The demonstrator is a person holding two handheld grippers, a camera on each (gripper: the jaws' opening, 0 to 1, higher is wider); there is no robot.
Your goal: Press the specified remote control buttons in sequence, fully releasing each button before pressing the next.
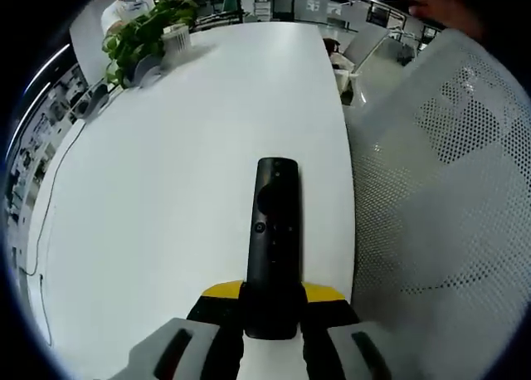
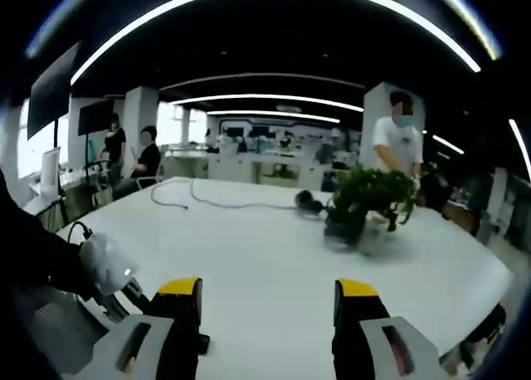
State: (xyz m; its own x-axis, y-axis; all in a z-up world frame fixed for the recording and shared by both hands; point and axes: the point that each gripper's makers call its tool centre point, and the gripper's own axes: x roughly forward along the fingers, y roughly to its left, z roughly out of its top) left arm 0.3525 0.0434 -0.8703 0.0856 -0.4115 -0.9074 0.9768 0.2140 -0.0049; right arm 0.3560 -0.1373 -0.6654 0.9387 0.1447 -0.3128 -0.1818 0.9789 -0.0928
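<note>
remote (image 1: 272, 239) lies on the table (image 1: 166, 197), potted plant (image 1: 145, 33) at its far corner.

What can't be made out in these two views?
- Left gripper view: the near end of the black rectangular remote control is hidden between the left gripper's jaws; its button markings are too small to read.
- Right gripper view: the green leafy potted plant is blurred; the right gripper stands open over the white table.

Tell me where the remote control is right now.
In the left gripper view, the black remote control is clamped at its near end between the left gripper jaws, pointing out over the white table, near its right edge.
</note>
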